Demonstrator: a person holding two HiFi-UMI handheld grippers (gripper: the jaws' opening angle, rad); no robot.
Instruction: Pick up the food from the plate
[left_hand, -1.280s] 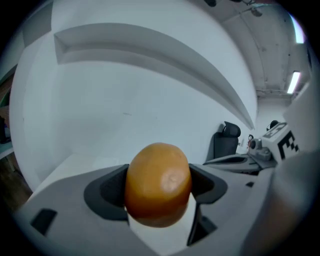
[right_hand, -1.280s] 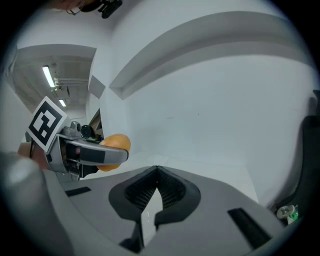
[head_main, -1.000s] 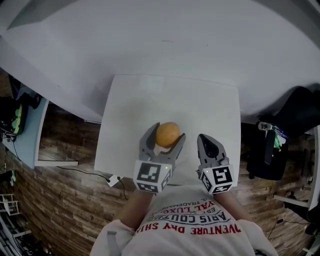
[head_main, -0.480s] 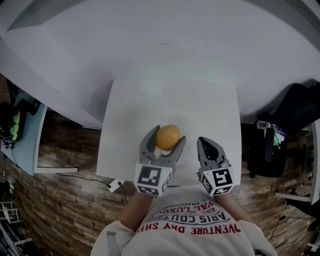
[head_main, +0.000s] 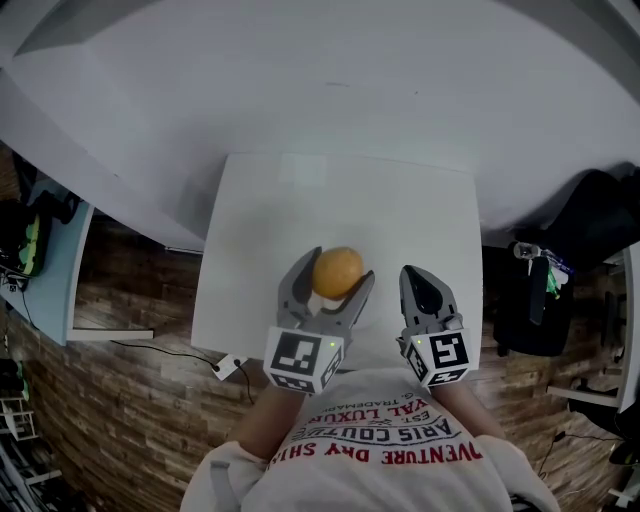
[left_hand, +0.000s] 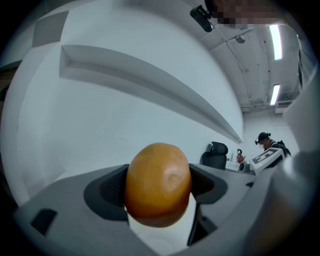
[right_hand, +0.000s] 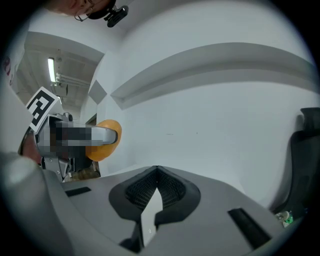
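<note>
An orange, egg-shaped piece of food (head_main: 337, 272) is held off the white table (head_main: 400, 220), and my left gripper (head_main: 328, 284) is shut on it. In the left gripper view the food (left_hand: 158, 183) fills the gap between the two grey jaws. To the right of it my right gripper (head_main: 421, 287) is shut with nothing in it; in its own view the right gripper (right_hand: 157, 169) has its tips together. That view also shows the food (right_hand: 103, 140) at its left, in the other gripper. I see no plate in any view.
A white wall with a ledge (head_main: 330, 80) rises behind the table. A black office chair (head_main: 570, 270) stands to the right, a light blue desk (head_main: 50, 260) to the left. Wooden floor (head_main: 120, 400) and a white power plug (head_main: 228, 364) lie below.
Both grippers have barely shifted; the left one still holds the food at about the same height above the table.
</note>
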